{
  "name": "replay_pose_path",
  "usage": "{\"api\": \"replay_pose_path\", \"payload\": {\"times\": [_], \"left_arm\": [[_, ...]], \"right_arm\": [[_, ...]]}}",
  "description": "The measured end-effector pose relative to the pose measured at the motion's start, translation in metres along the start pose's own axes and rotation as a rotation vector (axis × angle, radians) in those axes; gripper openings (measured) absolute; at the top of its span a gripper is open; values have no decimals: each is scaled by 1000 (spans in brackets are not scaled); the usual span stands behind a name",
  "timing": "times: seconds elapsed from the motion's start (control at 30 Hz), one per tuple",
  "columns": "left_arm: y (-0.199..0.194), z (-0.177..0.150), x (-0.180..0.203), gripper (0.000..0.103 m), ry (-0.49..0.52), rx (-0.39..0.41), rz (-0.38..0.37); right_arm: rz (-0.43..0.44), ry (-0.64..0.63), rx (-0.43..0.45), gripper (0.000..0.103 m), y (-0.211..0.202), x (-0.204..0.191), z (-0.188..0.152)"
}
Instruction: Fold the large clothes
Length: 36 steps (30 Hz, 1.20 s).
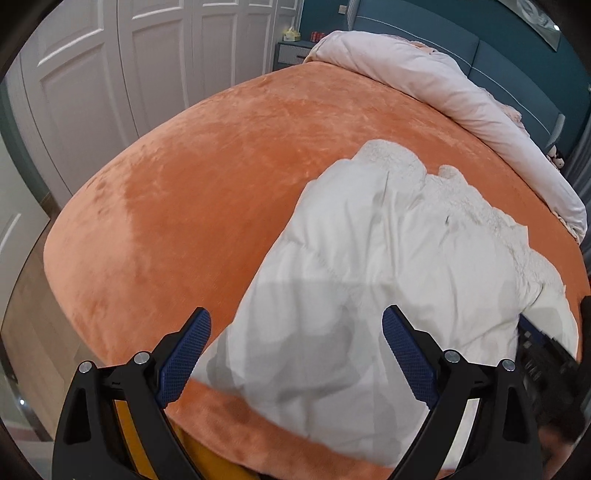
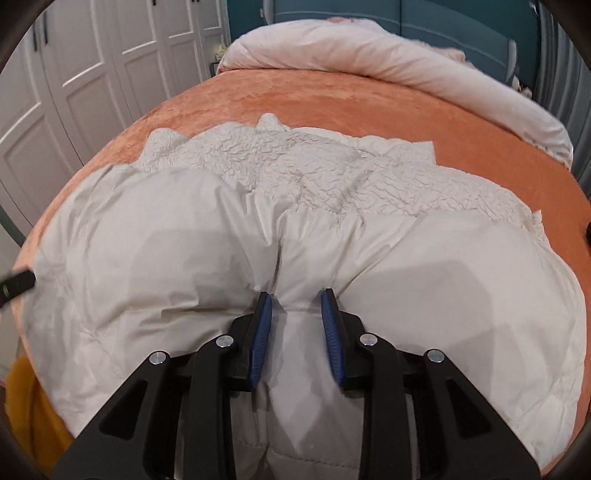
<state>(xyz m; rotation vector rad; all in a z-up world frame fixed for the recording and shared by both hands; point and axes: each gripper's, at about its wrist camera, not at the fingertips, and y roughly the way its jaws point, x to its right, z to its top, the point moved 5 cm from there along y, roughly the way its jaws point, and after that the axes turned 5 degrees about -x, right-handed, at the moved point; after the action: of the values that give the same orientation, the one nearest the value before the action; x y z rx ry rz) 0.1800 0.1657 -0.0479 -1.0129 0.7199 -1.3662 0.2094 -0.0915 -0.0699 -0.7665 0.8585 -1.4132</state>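
Cream padded coat [image 2: 369,258] bunched in the right gripper [image 2: 296,295] jaws; left gripper [image 1: 297,319] spread wide, empty

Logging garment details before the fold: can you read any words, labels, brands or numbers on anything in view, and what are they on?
No readable text anywhere.
White coat: no tag, label or logo showing.
Yellow box on the nightstand: any print is too small to read.
Red items beside it: too small and blurred to read.
Orange bedspread and rolled duvet: plain, no markings.
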Motion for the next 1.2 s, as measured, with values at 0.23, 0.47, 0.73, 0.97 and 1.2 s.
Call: {"api": "replay_pose_path", "payload": {"times": [0.23, 0.47, 0.73, 0.97, 1.2], "left_arm": [[1, -9, -13, 92, -14, -20, -16], [11, -17, -21, 92, -44, -73, -55], [43, -11, -44, 93, -214, -157, -215], [59, -5, -25, 71, -192, -168, -288], [4, 8, -2, 8, -132, -104, -476]], "right_arm": [[40, 122, 51, 28, -50, 14, -4], [-9, 99, 8, 27, -32, 16, -40], [-23, 55, 1, 27, -43, 7, -61], [2, 29, -20, 28, -52, 2, -81], [118, 102, -63, 5, -50, 9, -75]]}}
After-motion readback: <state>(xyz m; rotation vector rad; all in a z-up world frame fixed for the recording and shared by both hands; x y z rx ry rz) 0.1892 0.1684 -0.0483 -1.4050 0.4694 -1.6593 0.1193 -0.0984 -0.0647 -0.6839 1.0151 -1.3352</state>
